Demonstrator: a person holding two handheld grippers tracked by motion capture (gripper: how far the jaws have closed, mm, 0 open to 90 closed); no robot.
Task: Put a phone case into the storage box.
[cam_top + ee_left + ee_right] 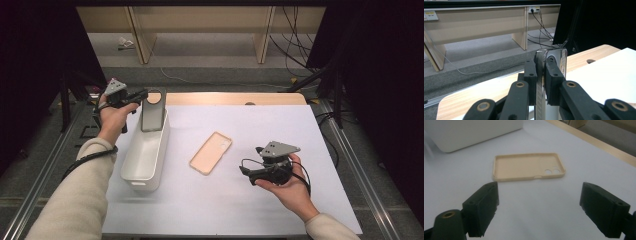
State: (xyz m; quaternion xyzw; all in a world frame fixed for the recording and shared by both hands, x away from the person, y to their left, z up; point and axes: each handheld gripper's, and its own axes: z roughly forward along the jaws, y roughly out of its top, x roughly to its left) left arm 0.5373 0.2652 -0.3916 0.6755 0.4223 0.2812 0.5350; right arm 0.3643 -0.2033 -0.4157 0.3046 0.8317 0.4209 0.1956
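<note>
A grey phone stands upright over the far end of a white bin, held edge-on in my left gripper, which is shut on it. In the left gripper view the phone rises between the two pads, its shiny edge toward the camera. A beige phone case lies open side up on the white mat. My right gripper rests to the right of the case, low near the mat. Its jaws stand wide open in the right gripper view, gripper empty, the case lying just beyond.
The white mat covers most of a wooden table. The bin's side is beyond the case. Cables and bench legs stand on the grey floor past the table's far edge. Dark screens flank both sides.
</note>
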